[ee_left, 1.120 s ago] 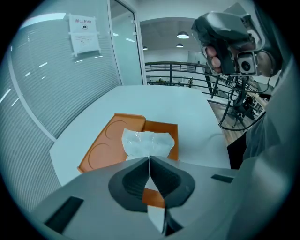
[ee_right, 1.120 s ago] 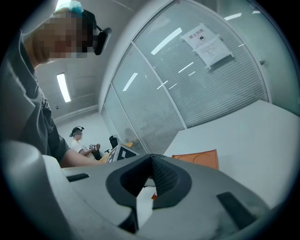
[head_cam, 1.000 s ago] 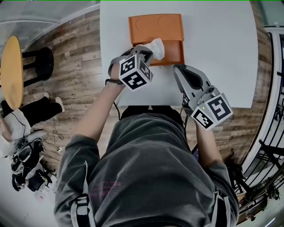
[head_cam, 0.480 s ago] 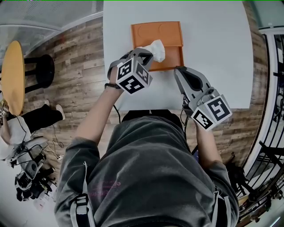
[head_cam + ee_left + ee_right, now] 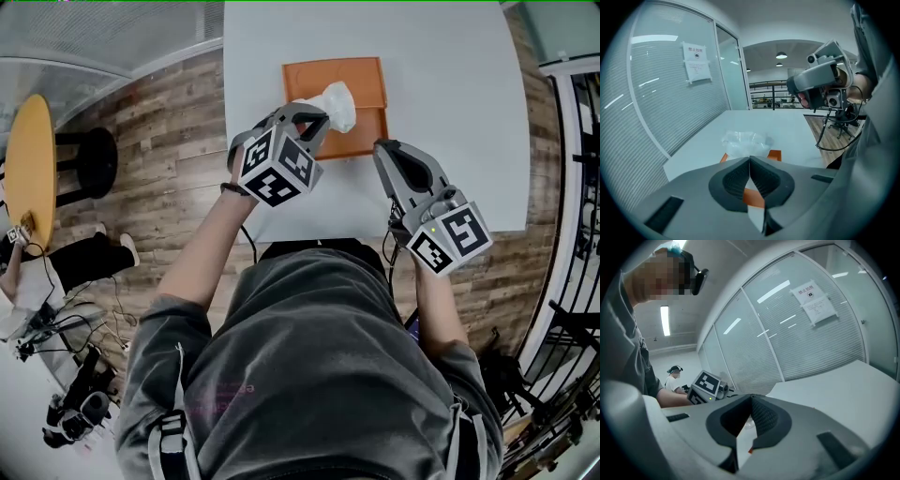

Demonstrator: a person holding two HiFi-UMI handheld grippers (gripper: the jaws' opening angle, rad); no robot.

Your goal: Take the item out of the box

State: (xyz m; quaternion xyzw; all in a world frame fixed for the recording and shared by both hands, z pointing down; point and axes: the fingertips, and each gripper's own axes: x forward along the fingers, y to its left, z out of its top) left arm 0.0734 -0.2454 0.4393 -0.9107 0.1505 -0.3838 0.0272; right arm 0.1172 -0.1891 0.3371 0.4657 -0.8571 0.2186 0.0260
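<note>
The crumpled clear bag [image 5: 337, 101] bulges up over the near left part of the orange box [image 5: 333, 75], and I have the left gripper [image 5: 314, 120] pinching its near edge, jaws pressed tight together. The box lies on the white desk [image 5: 450, 112], closer to the left edge than the right. My right gripper [image 5: 386, 150] hangs just beside the box's near right corner, jaws closed together on nothing

A white table [image 5: 469, 112] stands on a wooden floor [image 5: 169, 141]. Off to the left, 1 black stool [image 5: 89, 155] sits just beside a round yellow table [image 5: 28, 169]. 1 paper notice [image 5: 696, 63] hangs on a glass wall [image 5: 656, 122].
</note>
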